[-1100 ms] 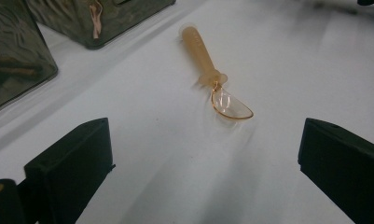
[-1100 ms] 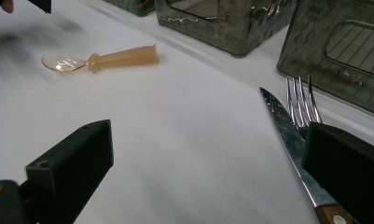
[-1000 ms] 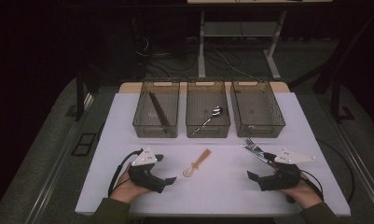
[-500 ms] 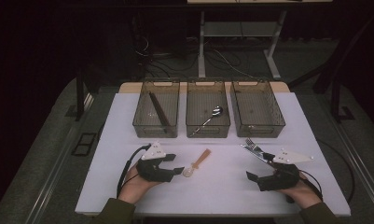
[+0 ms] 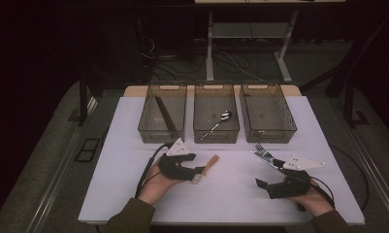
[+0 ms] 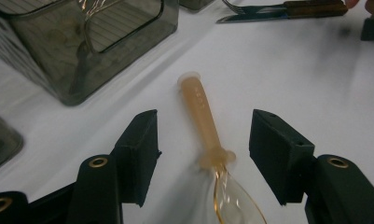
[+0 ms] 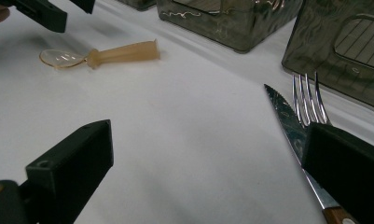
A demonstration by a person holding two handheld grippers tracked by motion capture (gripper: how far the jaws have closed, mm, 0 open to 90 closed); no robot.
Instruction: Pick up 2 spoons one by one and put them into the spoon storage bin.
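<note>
On a white table [image 5: 134, 145]: three smoked plastic bins in a row, left bin [image 5: 163, 119] holding a dark utensil, middle bin [image 5: 216, 119] a metal spoon [image 5: 216, 125], right bin [image 5: 267, 114] bare; left gripper [image 6: 203, 154], jaws just closing yet clear of the plastic spoon [image 6: 205, 128] lying flat between them; right gripper [image 7: 208, 158] parted, idle beside knife [image 7: 292, 135] and fork [image 7: 308, 100]; advice: centre pads on the tan handle, not the clear bowl, then squeeze squarely.
</note>
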